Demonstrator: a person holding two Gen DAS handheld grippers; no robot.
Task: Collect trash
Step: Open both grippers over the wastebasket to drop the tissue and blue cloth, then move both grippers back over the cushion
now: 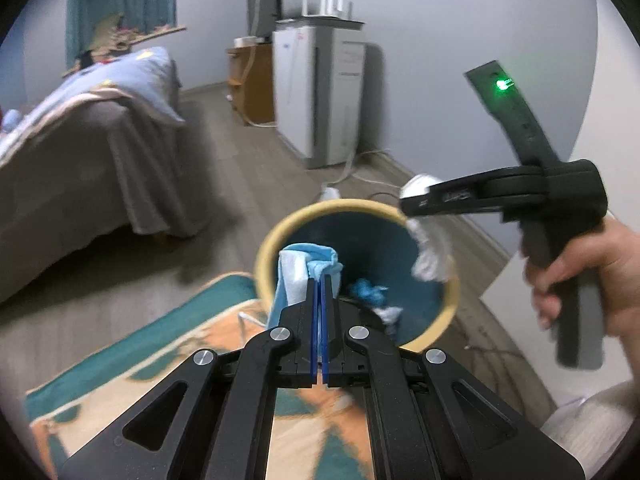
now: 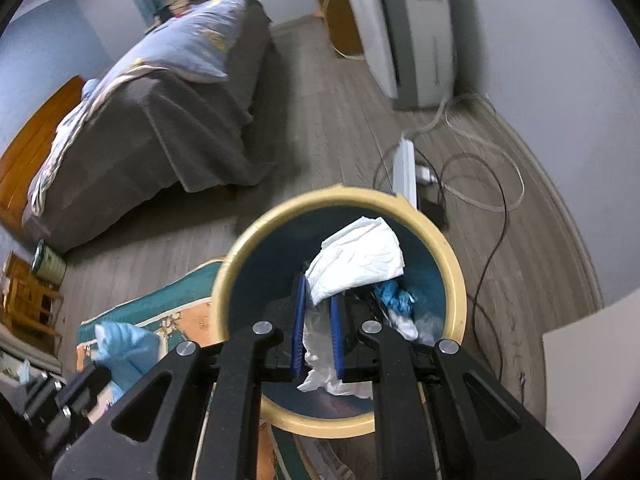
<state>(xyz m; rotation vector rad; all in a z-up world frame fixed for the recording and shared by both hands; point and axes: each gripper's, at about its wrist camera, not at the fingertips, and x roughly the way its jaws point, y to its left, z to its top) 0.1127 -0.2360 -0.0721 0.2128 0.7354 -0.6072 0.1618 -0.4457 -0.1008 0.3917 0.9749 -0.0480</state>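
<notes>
A round trash bin (image 1: 352, 205) (image 2: 454, 276) with a cream rim and teal inside stands on the floor at the rug's edge. Blue and white scraps (image 1: 370, 294) (image 2: 394, 298) lie at its bottom. My left gripper (image 1: 319, 280) is shut on a light blue cloth (image 1: 298, 272) at the bin's left rim; that cloth (image 2: 120, 346) shows low left in the right wrist view. My right gripper (image 2: 318, 300) is shut on a crumpled white tissue (image 2: 360, 260) over the bin's mouth. Seen from the left wrist, the right gripper (image 1: 404, 200) holds the tissue (image 1: 430, 252) at the right rim.
A bed (image 1: 72, 152) (image 2: 160, 120) with a grey cover stands to the left. A patterned teal and orange rug (image 1: 168, 360) lies under the left gripper. A white appliance (image 1: 320, 92) (image 2: 408, 24), a power strip (image 2: 406, 172) and cables (image 2: 492, 216) are by the wall beyond the bin.
</notes>
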